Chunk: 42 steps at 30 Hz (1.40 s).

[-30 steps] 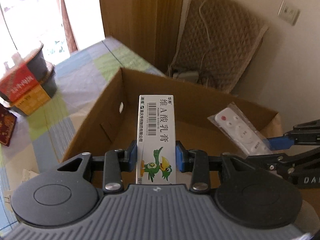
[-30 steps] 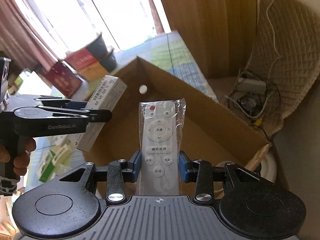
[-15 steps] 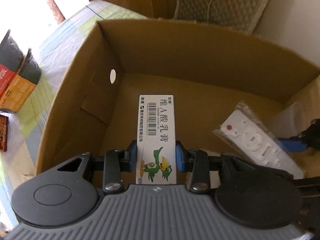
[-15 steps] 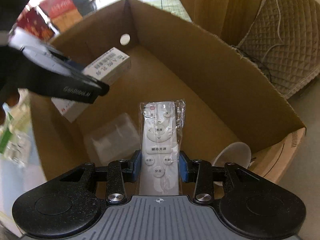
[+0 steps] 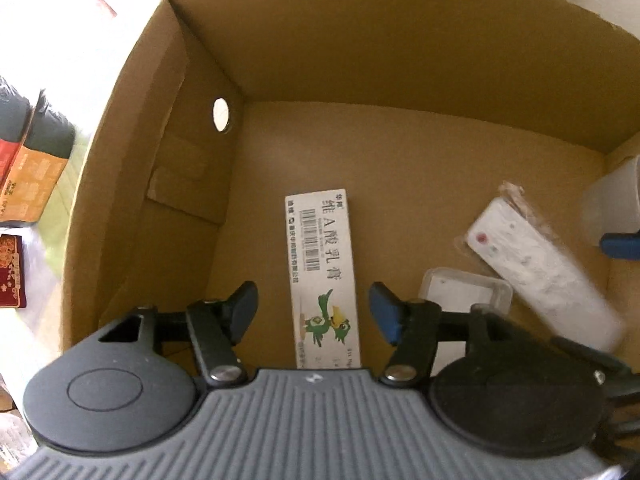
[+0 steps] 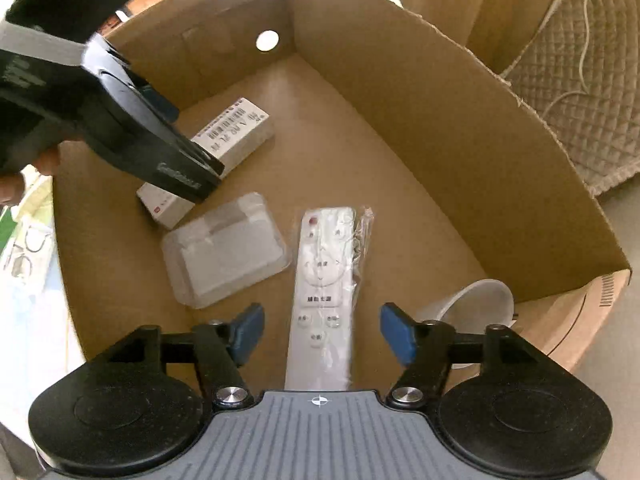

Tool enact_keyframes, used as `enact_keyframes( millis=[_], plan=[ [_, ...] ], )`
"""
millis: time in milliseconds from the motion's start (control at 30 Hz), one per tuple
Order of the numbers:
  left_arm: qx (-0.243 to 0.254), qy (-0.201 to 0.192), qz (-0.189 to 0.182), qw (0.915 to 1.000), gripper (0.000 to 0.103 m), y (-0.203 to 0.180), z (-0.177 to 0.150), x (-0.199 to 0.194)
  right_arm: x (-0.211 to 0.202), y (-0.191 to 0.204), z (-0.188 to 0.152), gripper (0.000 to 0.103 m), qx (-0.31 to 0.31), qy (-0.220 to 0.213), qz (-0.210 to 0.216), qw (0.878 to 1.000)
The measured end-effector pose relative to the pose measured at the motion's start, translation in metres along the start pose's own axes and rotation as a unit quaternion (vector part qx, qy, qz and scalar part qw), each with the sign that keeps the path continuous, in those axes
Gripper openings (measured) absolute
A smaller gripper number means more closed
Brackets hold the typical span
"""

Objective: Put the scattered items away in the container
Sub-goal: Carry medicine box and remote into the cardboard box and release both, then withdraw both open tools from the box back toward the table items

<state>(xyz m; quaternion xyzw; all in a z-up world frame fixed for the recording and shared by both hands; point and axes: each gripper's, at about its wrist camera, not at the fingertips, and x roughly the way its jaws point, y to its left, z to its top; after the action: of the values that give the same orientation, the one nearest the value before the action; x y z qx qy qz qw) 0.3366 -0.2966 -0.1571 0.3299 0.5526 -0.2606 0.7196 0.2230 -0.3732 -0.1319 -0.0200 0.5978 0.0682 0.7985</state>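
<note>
Both grippers hang inside the brown cardboard box (image 5: 360,52) (image 6: 420,92). My left gripper (image 5: 314,312) is open, and the white medicine carton with a green bird (image 5: 322,276) lies free on the box floor between its blue pads. The carton (image 6: 236,132) also shows in the right wrist view, partly hidden by the left gripper's body. My right gripper (image 6: 322,332) is open too, with the white remote in a plastic sleeve (image 6: 324,292) lying loose between its fingers. The remote (image 5: 536,268) sits at the right in the left wrist view.
A clear plastic case (image 6: 226,248) (image 5: 464,294) lies on the box floor between carton and remote. A translucent cup (image 6: 476,300) rests in the box's right corner. Outside the box, red and orange packets (image 5: 28,176) stand on the left. A quilted pad (image 6: 580,72) leans behind.
Both grippers have lowered into the box and opened. The carton and the remote have been let go and now lie on the box floor.
</note>
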Motion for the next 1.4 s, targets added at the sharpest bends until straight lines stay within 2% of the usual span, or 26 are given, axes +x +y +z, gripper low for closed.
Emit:
enact_keyframes(
  millis=[200, 533, 867, 900, 933, 967, 1100, 1400],
  plan=[
    [-0.002, -0.006, -0.002, 1.0000, 0.065, 0.008, -0.011, -0.006, -0.007, -0.011, 0.003, 0.071, 0.016, -0.002, 0.020, 1.000],
    [0.001, -0.013, 0.000, 0.9999, 0.065, 0.017, -0.038, -0.020, -0.028, 0.010, 0.006, 0.071, 0.003, -0.006, 0.012, 1.000],
    [-0.010, -0.045, -0.003, 0.9990, 0.066, 0.023, -0.054, -0.060, -0.058, 0.014, -0.006, 0.072, 0.004, -0.029, 0.001, 1.000],
    [-0.011, -0.050, -0.003, 0.9987, 0.066, 0.024, -0.058, -0.065, -0.062, 0.014, -0.009, 0.077, 0.007, -0.034, 0.002, 0.999],
    [-0.013, -0.056, -0.003, 0.9984, 0.067, 0.022, -0.054, -0.068, -0.067, 0.015, -0.012, 0.091, 0.007, -0.042, -0.001, 0.999],
    [-0.015, -0.062, -0.005, 0.9980, 0.069, 0.019, -0.046, -0.070, -0.073, 0.016, -0.014, 0.094, 0.007, -0.050, -0.004, 0.999],
    [-0.022, -0.078, -0.008, 0.9966, 0.073, 0.011, -0.037, -0.087, -0.087, 0.020, -0.023, 0.094, 0.013, -0.063, -0.005, 0.998],
    [-0.034, -0.119, -0.009, 0.9923, 0.083, 0.005, -0.068, -0.133, -0.114, 0.031, -0.040, 0.095, 0.032, -0.091, -0.004, 0.995]
  ],
)
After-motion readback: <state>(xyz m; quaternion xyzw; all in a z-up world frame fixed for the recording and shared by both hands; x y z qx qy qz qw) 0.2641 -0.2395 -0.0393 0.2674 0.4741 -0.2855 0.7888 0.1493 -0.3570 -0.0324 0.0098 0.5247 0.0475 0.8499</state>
